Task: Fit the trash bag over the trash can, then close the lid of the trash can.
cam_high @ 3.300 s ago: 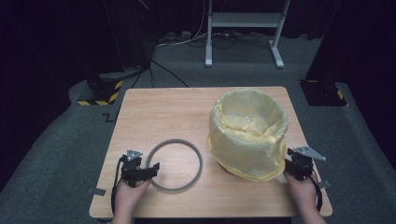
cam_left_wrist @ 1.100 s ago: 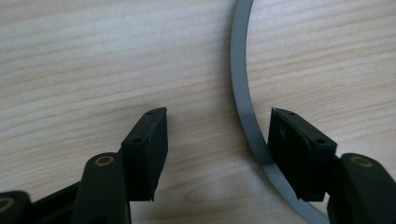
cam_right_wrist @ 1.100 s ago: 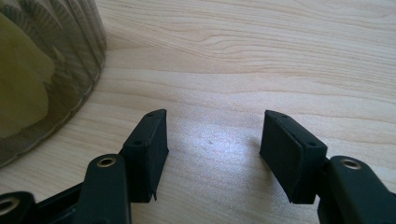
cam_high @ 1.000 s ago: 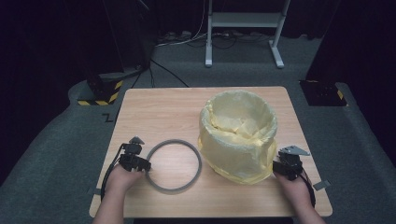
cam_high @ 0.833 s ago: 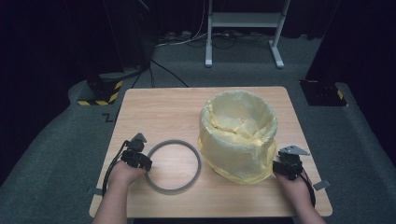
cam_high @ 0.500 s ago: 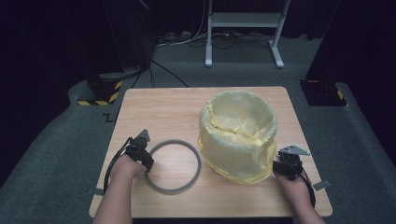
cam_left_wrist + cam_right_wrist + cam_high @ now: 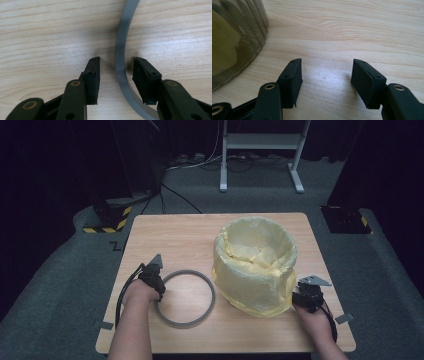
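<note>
A flat grey ring [image 7: 186, 298] lies on the wooden table [image 7: 180, 237], left of centre. My left gripper [image 7: 154, 282] is tipped down over the ring's left rim. In the left gripper view the grey ring [image 7: 122, 60] runs between the two open jaws of the left gripper [image 7: 115, 62], one jaw on each side, apart from the band. A round bin lined with a yellow bag [image 7: 255, 265] stands at the right. My right gripper [image 7: 306, 296] rests open at the bin's right base, and the right gripper [image 7: 325, 65] holds nothing, with the bin's ribbed wall [image 7: 239, 37] to its left.
The table's front edge is close to both hands. Dark carpet surrounds the table, with a white stand's feet [image 7: 260, 150] and cables behind it. A yellow-black striped base [image 7: 107, 222] sits off the table's back left corner.
The bin shifted a little left early on. My left gripper moved right and forward to the ring's left rim and tipped down over it. The right gripper stayed near the bin's base.
</note>
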